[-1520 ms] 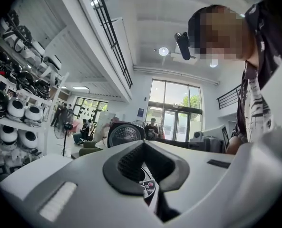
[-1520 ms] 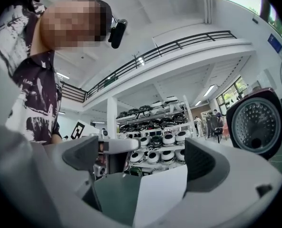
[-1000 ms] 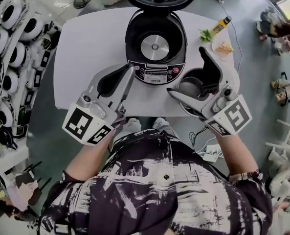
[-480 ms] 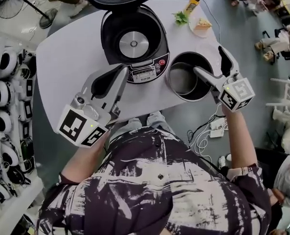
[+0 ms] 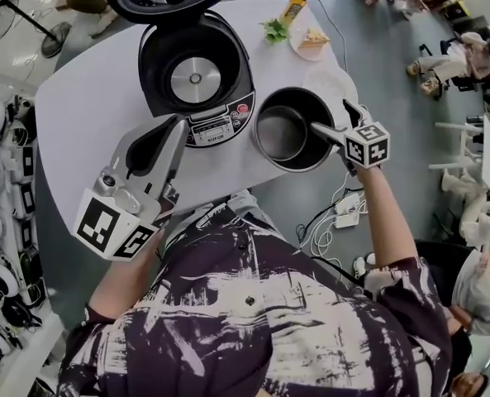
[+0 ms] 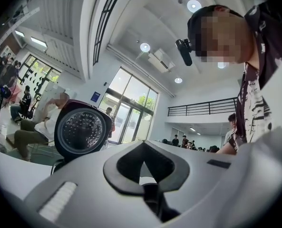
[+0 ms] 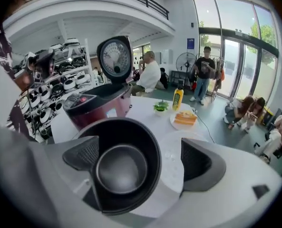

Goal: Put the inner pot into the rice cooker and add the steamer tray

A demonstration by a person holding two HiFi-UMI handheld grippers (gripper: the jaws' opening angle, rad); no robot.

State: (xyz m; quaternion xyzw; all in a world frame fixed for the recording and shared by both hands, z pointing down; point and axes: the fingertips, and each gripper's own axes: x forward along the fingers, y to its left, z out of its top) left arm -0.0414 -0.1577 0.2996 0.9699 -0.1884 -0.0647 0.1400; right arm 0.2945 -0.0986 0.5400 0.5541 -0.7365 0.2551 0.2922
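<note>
**Inner pot on the table, right gripper spread at its rim**

The inner pot (image 5: pixel 283 132) stands on the table (image 5: pixel 88 114), just right of the open rice cooker (image 5: pixel 197 77). Right gripper (image 7: pixel 143 156): jaws wide apart, one over the pot's mouth and one outside its wall, holding nothing. Contact with the rim cannot be judged. A white disc (image 7: pixel 171 167), possibly the steamer tray, lies beside the pot. Left gripper (image 5: pixel 181 123): jaws closed and empty, in front of the cooker.

Head view: steeply down over table (image 5: pixel 88 114). Right gripper view: close above pot (image 7: pixel 122 171), shared overhead (image 5: pixel 294 131). Left gripper view: low, tilted upward.
</note>
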